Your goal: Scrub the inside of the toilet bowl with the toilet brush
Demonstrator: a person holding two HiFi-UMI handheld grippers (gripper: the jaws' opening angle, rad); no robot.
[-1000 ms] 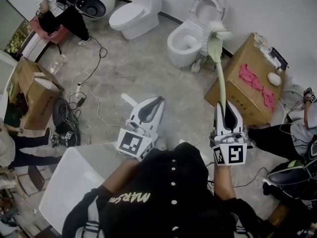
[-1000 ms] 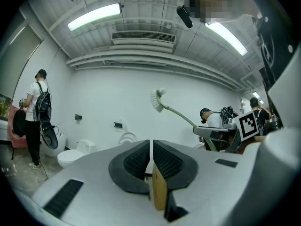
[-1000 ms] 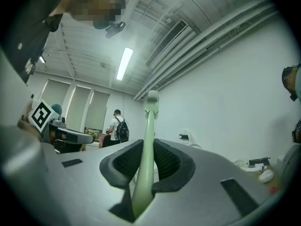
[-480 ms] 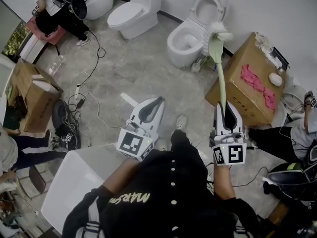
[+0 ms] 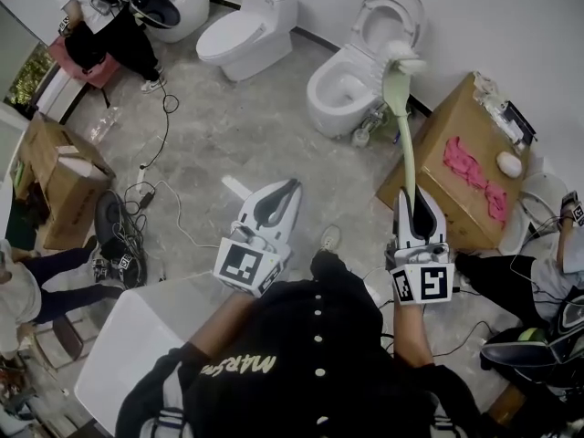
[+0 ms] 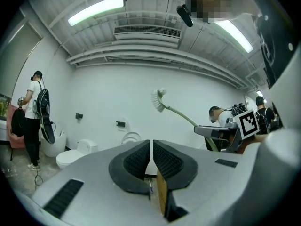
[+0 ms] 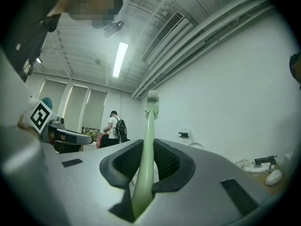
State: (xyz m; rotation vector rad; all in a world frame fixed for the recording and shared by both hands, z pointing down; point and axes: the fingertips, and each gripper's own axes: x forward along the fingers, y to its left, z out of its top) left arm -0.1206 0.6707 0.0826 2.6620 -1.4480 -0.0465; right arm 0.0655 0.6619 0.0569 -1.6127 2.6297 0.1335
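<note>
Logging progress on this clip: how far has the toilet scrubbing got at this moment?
Done: the right tool is shut on the pale green plastic toilet brush, and the white ceramic toilet has its lid up. In hand: the white bristle head is held up in the air, not inside the bowl. The left tool is shut, empty. Left: lowering the brush in and all the scrubbing.

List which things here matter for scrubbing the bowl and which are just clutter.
In the job:
- toilet brush, clamped in the right hand-held gripper
- open toilet bowl, lid up

Just lying about:
- closed toilet
- cardboard box with pink cloth on top
- second cardboard box at left
- floor cables
- left hand-held gripper, shut and empty
</note>
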